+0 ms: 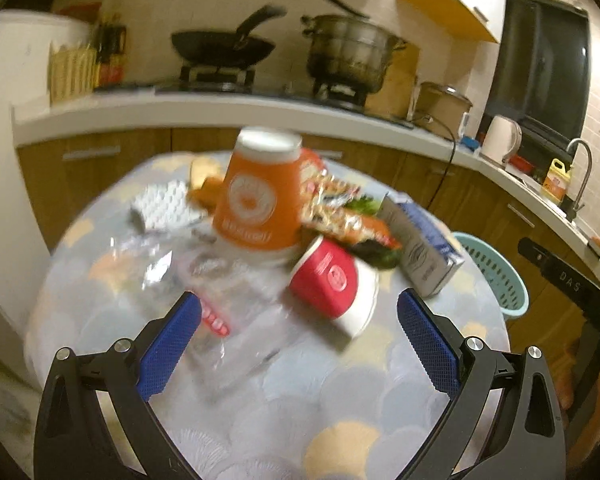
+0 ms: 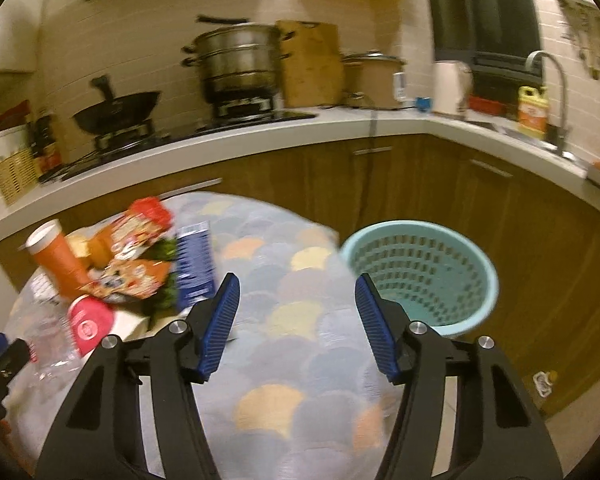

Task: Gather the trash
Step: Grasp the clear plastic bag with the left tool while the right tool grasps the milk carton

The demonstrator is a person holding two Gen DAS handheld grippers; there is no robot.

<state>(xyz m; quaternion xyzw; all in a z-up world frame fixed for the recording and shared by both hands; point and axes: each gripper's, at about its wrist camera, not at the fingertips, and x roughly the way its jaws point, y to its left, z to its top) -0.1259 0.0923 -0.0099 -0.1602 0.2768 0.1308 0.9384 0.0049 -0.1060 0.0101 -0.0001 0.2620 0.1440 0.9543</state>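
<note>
A pile of trash lies on a round table (image 1: 364,396): an upturned orange cup (image 1: 256,196), a tipped red cup (image 1: 332,280), snack wrappers (image 1: 332,200), a blue-white carton (image 1: 424,248) and a clear plastic bottle (image 1: 236,320). My left gripper (image 1: 298,312) is open, just above the bottle and near the red cup. My right gripper (image 2: 296,292) is open and empty over the table's right part, between the carton (image 2: 194,268) and a teal basket (image 2: 420,276).
The teal basket (image 1: 496,276) stands on the floor right of the table. A kitchen counter (image 2: 260,140) with a wok (image 2: 116,112), steamer pot (image 2: 240,60) and kettle (image 2: 452,84) runs behind. A white blister sheet (image 1: 164,204) lies at the table's left.
</note>
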